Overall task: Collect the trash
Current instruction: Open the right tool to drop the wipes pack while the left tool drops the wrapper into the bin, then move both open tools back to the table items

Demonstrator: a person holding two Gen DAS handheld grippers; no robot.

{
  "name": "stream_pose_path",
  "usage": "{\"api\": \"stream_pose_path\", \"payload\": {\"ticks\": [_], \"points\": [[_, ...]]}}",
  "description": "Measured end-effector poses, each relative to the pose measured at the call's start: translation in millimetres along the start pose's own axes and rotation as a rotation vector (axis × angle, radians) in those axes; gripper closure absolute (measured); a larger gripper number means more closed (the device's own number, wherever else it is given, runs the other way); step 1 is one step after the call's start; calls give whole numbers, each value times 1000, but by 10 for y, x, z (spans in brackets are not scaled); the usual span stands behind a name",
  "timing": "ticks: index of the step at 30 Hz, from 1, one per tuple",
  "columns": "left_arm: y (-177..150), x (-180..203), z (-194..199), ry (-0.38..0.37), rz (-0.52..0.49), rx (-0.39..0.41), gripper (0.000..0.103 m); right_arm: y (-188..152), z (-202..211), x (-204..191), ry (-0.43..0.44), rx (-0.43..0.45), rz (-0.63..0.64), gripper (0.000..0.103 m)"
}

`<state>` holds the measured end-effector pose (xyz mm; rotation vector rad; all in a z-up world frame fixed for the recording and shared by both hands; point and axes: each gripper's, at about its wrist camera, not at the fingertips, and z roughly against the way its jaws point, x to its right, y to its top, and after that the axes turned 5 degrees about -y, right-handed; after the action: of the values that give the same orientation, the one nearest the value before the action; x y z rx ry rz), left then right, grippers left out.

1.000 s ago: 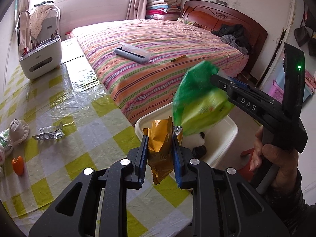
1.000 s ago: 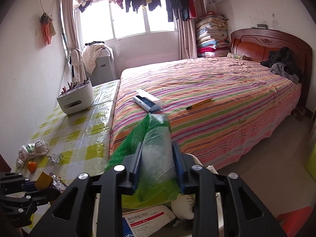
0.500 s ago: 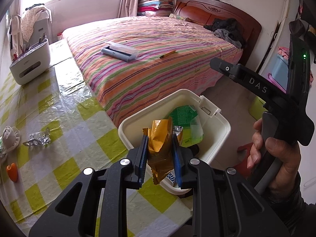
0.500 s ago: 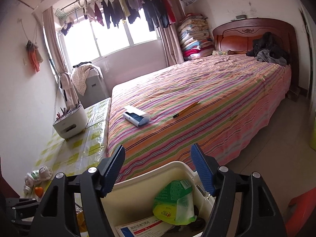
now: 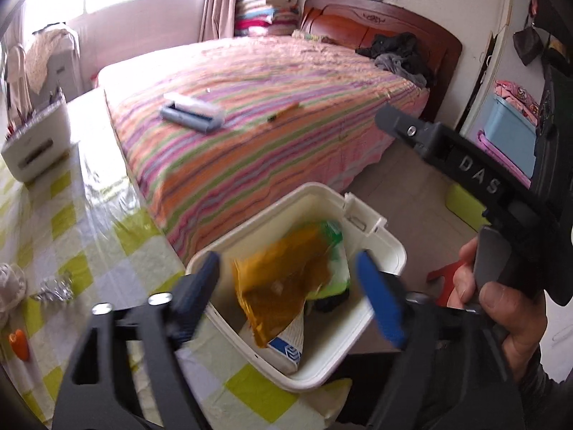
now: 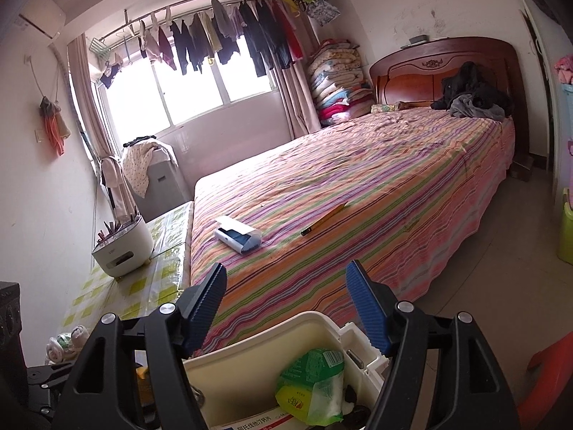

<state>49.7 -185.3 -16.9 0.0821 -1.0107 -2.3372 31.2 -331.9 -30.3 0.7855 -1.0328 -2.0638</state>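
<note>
Overhead, both grippers' jaws agape: left gripper (image 5: 286,286), right gripper (image 6: 286,304), white bin (image 5: 379,322) below

Left claw (image 5: 286,297) and right claw (image 6: 286,308) gape wide.

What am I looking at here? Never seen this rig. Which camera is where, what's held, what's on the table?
No robot: a person holds a two-finger gripper in each hand, each with a fisheye camera looking along its fingers. In the left wrist view the left gripper is open over a white bin, with an orange wrapper in the bin below it, nothing gripped. The right hand shows there too. In the right wrist view the right gripper is open and empty above the same bin, where a green packet lies. On the checked table: crumpled foil, a small orange item, a white holder.
</note>
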Motion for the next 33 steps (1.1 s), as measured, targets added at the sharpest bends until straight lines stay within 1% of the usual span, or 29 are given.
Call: {"api": "stream_pose_path", "payload": {"ticks": [2,4,8,13,14,15,16,19,23,27,33], "points": [[8,8,45,8,-17,11,20,11,8,3,-8,12,-4,36],[1,-29,91,37,-19,18,18,21,4,9,-8,13,-9,36],[-96,-251,228,95,4,27,17,21,-11,1,-7,9,-11,36],[-106,-569,426,155,79,71,17,29,-55,-102,23,-14,-7,35],[-98,-624,468,164,90,79,17,31,-59,-142,31,-14,-6,33],[-93,-694,525,169,106,89,17,24,-69,-188,36,-14,-2,30],[-85,-769,582,175,128,99,17,15,-78,-238,39,-15,5,30],[-73,-973,727,208,178,119,15,-22,-142,-426,64,-40,28,29],[-96,-1250,932,260,233,140,15,-84,-197,-633,99,-76,44,29],[-136,-1562,1091,316,290,135,15,-146,-211,-823,121,-85,63,29],[-318,-2230,1363,396,395,115,15,-252,-249,-1124,158,-116,92,29]]}}
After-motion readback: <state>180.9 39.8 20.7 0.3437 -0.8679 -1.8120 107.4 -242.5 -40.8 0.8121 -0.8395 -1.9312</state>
